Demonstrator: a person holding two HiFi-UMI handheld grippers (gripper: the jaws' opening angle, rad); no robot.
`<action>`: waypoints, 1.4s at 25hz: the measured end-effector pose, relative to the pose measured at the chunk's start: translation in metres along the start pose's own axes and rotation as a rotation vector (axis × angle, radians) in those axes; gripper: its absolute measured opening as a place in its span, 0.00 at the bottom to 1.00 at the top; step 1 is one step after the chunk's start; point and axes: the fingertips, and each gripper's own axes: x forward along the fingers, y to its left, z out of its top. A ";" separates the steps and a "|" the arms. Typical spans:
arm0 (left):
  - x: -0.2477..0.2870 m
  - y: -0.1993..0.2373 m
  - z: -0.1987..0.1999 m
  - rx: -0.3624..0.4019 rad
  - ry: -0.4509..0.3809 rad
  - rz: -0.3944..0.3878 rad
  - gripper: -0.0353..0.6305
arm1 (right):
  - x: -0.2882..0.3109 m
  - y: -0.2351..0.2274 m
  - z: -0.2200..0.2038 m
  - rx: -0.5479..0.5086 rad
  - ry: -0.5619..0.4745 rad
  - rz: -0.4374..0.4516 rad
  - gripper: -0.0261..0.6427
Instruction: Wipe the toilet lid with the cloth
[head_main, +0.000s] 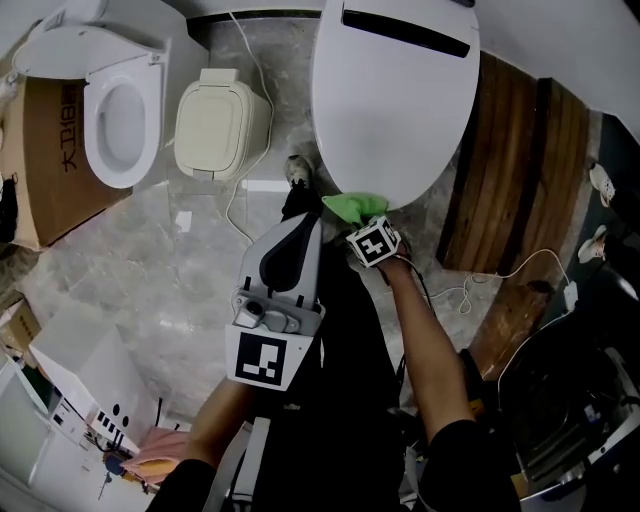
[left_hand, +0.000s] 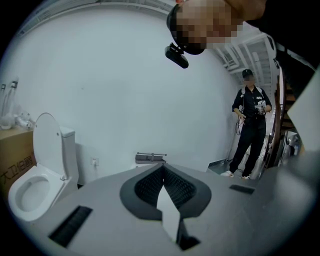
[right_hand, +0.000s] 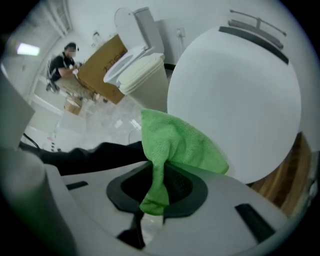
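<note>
The white oval toilet lid (head_main: 395, 100) lies closed at the top centre of the head view and fills the right side of the right gripper view (right_hand: 235, 100). A green cloth (head_main: 357, 207) rests against the lid's near edge. My right gripper (head_main: 360, 220) is shut on the cloth, and a fold of the cloth (right_hand: 175, 145) hangs out between its jaws (right_hand: 159, 182). My left gripper (head_main: 303, 228) is held left of the cloth, off the lid, above the floor. Its jaws (left_hand: 163, 175) are shut with nothing in them, and they face a white wall.
A second toilet (head_main: 120, 110) with its seat up stands at the far left on a cardboard box (head_main: 50, 160), with a cream bin (head_main: 218, 122) beside it. Wooden boards (head_main: 515, 170) and white cables (head_main: 500, 275) lie to the right. White boxes (head_main: 60, 400) sit at the lower left. A person (left_hand: 250, 130) stands further off.
</note>
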 end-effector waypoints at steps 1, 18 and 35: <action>0.001 0.000 0.002 0.001 -0.002 -0.001 0.05 | -0.005 0.008 0.003 0.044 -0.029 0.053 0.15; 0.064 0.058 0.035 -0.011 -0.009 -0.016 0.05 | -0.176 -0.153 0.199 0.351 -0.695 -0.265 0.16; 0.143 0.139 0.056 0.008 0.004 -0.039 0.05 | -0.129 -0.302 0.280 0.378 -0.420 -0.454 0.15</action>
